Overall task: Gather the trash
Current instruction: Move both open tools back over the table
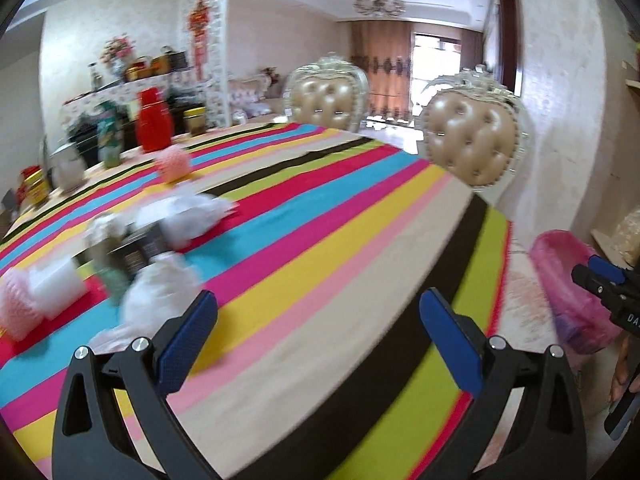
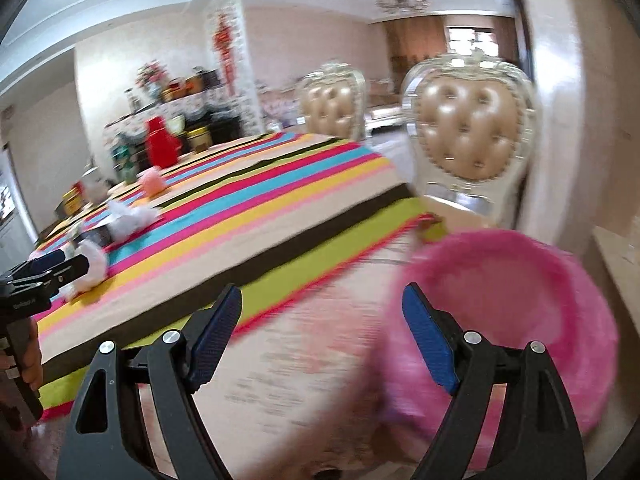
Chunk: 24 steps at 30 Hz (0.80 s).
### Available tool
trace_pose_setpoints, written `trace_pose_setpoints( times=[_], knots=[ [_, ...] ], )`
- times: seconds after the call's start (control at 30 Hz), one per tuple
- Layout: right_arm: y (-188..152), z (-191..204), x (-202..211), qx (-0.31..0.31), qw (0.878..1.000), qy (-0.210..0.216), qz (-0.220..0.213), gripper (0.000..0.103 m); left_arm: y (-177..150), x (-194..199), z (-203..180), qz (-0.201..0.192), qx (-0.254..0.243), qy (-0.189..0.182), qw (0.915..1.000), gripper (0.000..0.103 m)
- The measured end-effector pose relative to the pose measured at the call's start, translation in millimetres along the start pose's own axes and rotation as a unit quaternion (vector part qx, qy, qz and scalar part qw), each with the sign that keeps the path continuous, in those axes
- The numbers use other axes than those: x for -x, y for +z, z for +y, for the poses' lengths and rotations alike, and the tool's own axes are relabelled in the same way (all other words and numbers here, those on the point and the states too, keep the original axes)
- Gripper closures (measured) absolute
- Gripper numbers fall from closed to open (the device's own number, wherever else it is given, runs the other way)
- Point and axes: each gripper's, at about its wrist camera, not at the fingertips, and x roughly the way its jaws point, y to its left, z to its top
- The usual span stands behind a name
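- Left wrist view: the left gripper (image 1: 318, 334) hangs over the striped, many-coloured tablecloth (image 1: 320, 208) with its blue-padded jaws spread wide and nothing between them; crumpled white tissue and plastic wrappers (image 1: 160, 292) lie just beyond its left finger, apart from the pads; more white crumpled paper (image 1: 192, 216) lies farther up the cloth, and pink foam fruit nets (image 1: 14, 304) sit at the left edge.
- Same view: the pink-lined round trash bin (image 1: 560, 280) stands on the floor off the table's right edge, well apart from this gripper; the right gripper (image 1: 600, 276) shows at the right border near the bin; the bin's contents are blurred.
- Right wrist view: the right gripper (image 2: 322, 334) is spread wide and empty; its right finger overlaps the bin (image 2: 520, 304); the bin's inside is too smeared to tell what it holds; the white litter (image 2: 128, 216) lies far left on the cloth.
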Motion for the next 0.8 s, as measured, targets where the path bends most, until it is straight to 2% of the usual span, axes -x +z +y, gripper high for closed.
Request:
trace_pose_setpoints(
  times=[0.2, 0.4, 0.57, 0.8],
  knots=[
    [4.5, 78.8, -22.9, 0.049, 0.996, 0.065, 0.021, 0.025, -23.4, 28.9, 80.2, 0.000, 0.051, 0.066, 0.9965, 0.005],
    [2.7, 163.0, -41.0, 0.110, 0.985, 0.128, 0.038, 0.025, -44.4, 60.6, 157.9, 0.000, 0.104, 0.131, 0.9860, 0.005],
    [3.3, 220.2, -57.8, 0.146, 0.973, 0.168, 0.056, 0.025, -49.5, 71.7, 200.0, 0.008, 0.113, 0.176, 0.9779, 0.005],
    [10.3, 267.6, -89.7, 0.142, 0.966, 0.197, 0.092, 0.025, -49.2, 62.3, 238.8, 0.020, 0.119, 0.210, 0.9702, 0.005]
  ],
)
